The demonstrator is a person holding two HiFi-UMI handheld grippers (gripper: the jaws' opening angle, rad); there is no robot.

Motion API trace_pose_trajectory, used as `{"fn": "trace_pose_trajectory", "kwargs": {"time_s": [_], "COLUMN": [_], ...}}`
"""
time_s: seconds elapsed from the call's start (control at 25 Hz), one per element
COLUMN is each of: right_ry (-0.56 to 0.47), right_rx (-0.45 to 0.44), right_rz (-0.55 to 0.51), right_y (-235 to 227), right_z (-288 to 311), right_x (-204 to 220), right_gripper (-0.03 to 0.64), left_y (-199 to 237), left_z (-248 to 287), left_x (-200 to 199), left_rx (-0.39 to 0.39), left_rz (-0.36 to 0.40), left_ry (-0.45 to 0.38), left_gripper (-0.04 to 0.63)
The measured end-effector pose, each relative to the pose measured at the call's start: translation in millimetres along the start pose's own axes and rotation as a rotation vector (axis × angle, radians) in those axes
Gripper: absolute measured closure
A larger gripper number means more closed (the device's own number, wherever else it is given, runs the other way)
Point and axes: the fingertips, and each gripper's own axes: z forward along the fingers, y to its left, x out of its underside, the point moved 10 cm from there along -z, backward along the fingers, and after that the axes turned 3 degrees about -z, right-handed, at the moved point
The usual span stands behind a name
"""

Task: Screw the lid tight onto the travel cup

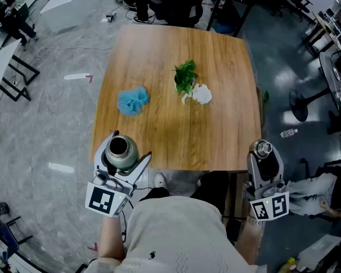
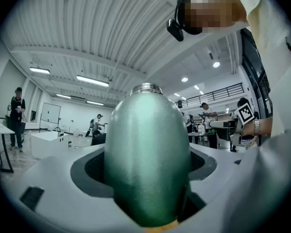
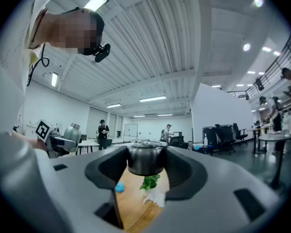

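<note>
1. Lower left, at the desk's (image 1: 216, 84) near edge: left gripper (image 1: 125, 162) clamped on upright green travel cup (image 1: 120, 149).
2. Lower right, off the desk corner: right gripper (image 1: 265, 159) clasping metal lid (image 1: 263, 148).
3. Open desk edge between them.

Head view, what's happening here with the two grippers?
A person holds a gripper in each hand at the near edge of the wooden table. The left gripper is clamped on the green travel cup, whose mouth is open. The right gripper grips the lid, well apart from the cup. The lid is not yet on.
</note>
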Motion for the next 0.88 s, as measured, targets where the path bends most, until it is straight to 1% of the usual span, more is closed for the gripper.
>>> {"fn": "trace_pose_trajectory", "kwargs": {"time_s": [0.28,0.56,0.76,0.88], "right_ry": [0.003,0.006,-0.025,-0.013], "right_rx": [0.022,0.034,0.047,0.043], "right_rz": [0.007,0.015,0.076,0.067], "right_y": [5,12,11,13], "right_z": [-6,-7,-9,-10], "right_x": [-4,0,2,3], "right_gripper": [0.368,0.37,0.369,0.369], "left_y": [10,10,7,5], "left_z": [-14,-13,-15,-15], "left_x": [0,6,8,7], "left_rx": [-0.019,-0.009,0.008,0.008], "left_rz": [-0.004,0.003,-0.006,0.002], "left_ry": [0.021,0.019,0.024,0.04], "left_gripper": [0.187,0.187,0.187,0.187]}}
